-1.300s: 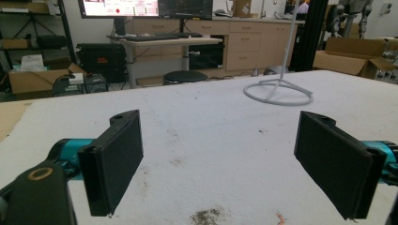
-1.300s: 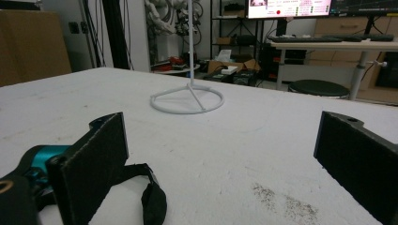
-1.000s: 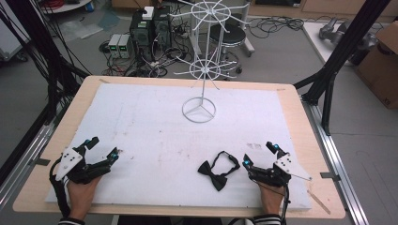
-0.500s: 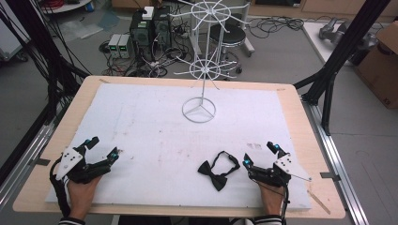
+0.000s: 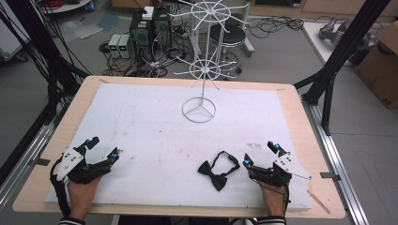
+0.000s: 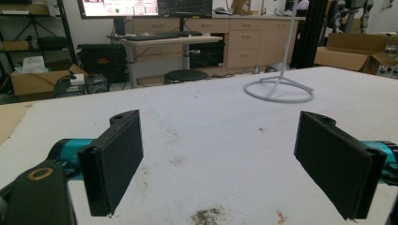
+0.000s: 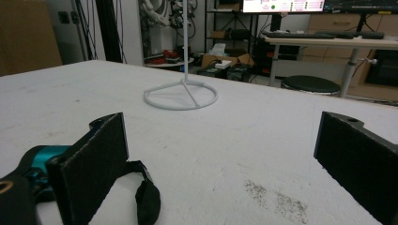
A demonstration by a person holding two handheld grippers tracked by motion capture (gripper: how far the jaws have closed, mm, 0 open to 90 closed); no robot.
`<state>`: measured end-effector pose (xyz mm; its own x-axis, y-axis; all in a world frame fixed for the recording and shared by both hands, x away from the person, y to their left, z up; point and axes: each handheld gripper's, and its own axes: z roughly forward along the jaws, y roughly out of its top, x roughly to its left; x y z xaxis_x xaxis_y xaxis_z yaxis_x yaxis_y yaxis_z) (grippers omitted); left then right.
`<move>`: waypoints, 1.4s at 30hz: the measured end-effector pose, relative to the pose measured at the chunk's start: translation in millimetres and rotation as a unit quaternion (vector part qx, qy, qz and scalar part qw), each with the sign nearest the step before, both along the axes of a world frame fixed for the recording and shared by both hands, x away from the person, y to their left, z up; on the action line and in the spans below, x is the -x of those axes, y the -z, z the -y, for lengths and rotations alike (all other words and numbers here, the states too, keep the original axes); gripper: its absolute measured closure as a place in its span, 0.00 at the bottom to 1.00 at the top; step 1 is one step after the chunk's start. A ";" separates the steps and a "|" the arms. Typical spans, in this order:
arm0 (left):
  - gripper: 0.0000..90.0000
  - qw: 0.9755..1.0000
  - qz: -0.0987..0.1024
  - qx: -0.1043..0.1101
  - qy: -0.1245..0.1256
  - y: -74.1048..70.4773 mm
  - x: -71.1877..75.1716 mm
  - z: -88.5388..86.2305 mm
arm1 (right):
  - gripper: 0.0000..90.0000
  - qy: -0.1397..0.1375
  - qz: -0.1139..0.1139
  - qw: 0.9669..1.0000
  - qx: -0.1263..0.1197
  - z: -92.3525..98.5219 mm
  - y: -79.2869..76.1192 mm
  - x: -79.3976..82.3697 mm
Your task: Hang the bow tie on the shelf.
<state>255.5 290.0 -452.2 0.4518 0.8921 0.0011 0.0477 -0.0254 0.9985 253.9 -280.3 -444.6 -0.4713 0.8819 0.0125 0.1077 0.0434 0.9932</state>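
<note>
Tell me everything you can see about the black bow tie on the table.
The black fabric bow tie lies flat on the white table cover, near the front edge. Its knotted bow points toward the person; a thin strap loops behind it. It sits just left of the open right gripper, touching neither jaw as far as the high view shows.

A white foam sheet (image 5: 155, 140) lies on the wooden counter (image 5: 80, 101). The white wire rack stand (image 5: 199, 110) stands at the back, in the middle. The black bow tie (image 5: 217, 168) lies at the front, just left of the right gripper (image 5: 261, 155). The left gripper (image 5: 100, 149) rests far off at the front left corner.
</note>
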 end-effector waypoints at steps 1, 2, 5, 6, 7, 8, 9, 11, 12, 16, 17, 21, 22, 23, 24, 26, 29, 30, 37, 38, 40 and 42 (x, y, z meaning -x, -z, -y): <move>0.18 1.000 0.000 0.000 0.000 0.0 0.0 0.1 | 0.02 -0.002 0.000 1.000 0.001 0.1 -1.6 0.1; 0.18 1.000 0.000 -0.001 0.000 -0.1 0.1 0.1 | 0.02 -0.004 0.000 1.000 0.002 -0.3 -3.7 0.4; 0.18 1.000 0.000 0.001 0.000 0.0 -0.1 0.5 | 0.02 -0.010 -0.007 1.000 0.000 -1.8 -10.3 1.1; 0.18 1.000 0.000 0.000 0.000 0.0 -0.1 0.4 | 0.02 -0.007 -0.007 1.000 0.004 -2.3 -12.6 1.2; 0.18 1.000 0.000 0.000 -0.001 0.0 -0.1 0.5 | 0.02 -0.006 -0.009 1.000 0.006 -3.5 -15.0 2.0; 0.18 1.000 0.000 0.000 -0.001 0.0 -0.1 0.5 | 0.02 -0.008 -0.009 1.000 0.009 -4.4 -17.4 2.3; 0.18 1.000 0.000 0.000 -0.001 -0.1 -0.1 0.6 | 0.02 -0.010 -0.012 1.000 0.011 -5.4 -19.8 2.3; 0.18 1.000 -0.001 0.001 -0.001 0.0 -0.4 0.5 | 0.02 -0.016 -0.014 1.000 0.012 -7.8 -24.5 1.6; 0.18 1.000 -0.001 0.002 -0.001 0.0 -0.4 0.3 | 0.02 -0.020 -0.018 1.000 0.011 -8.9 -26.3 1.6; 0.18 1.000 -0.001 0.003 -0.001 0.0 -0.5 -0.1 | 0.02 -0.042 -0.032 0.998 0.016 -13.5 -36.2 1.1; 0.18 1.000 -0.001 0.003 -0.001 0.0 -0.5 -0.1 | 0.02 -0.046 -0.033 0.998 0.020 -14.2 -38.8 0.4; 0.18 1.000 -0.002 0.004 -0.001 0.0 -0.6 -0.3 | 0.02 -0.072 -0.057 0.995 0.033 -18.5 -48.4 -0.3; 0.18 1.000 -0.002 0.005 -0.001 0.0 -0.7 -0.4 | 0.02 -0.083 -0.068 0.993 0.042 -20.3 -51.1 -0.7; 0.18 1.000 -0.003 0.006 -0.001 0.0 -0.7 -0.5 | 0.02 -0.092 -0.076 0.992 0.050 -22.3 -53.0 -1.0; 0.18 1.000 -0.003 0.006 -0.001 0.0 -0.7 -0.5 | 0.02 -0.092 -0.076 0.992 0.050 -22.3 -53.0 -1.0; 0.18 1.000 -0.003 0.004 -0.001 0.0 -0.6 -0.5 | 0.06 -0.117 -0.100 0.985 0.075 -27.5 -57.4 -0.9; 0.18 1.000 -0.002 0.004 -0.001 0.0 -0.6 -0.4 | 0.06 -0.136 -0.113 0.981 0.084 -32.6 -61.3 0.2; 0.18 1.000 -0.002 0.005 -0.001 0.0 -0.7 -0.2 | 0.06 -0.142 -0.118 0.979 0.089 -34.6 -62.5 0.3; 0.18 1.000 -0.004 0.006 -0.001 0.0 -0.8 -0.5 | 0.08 -0.175 -0.155 0.963 0.134 -46.6 -65.4 0.1; 0.18 1.000 -0.004 0.006 -0.001 0.0 -0.8 -0.5 | 0.08 -0.178 -0.160 0.961 0.137 -48.3 -65.0 0.4; 0.18 1.000 -0.004 0.007 -0.001 0.0 -0.8 -0.7 | 0.08 -0.180 -0.165 0.959 0.147 -50.0 -64.1 -0.3; 0.18 1.000 -0.005 0.007 -0.001 0.0 -1.0 -0.9 | 0.09 -0.184 -0.178 0.954 0.156 -52.5 -62.4 -0.6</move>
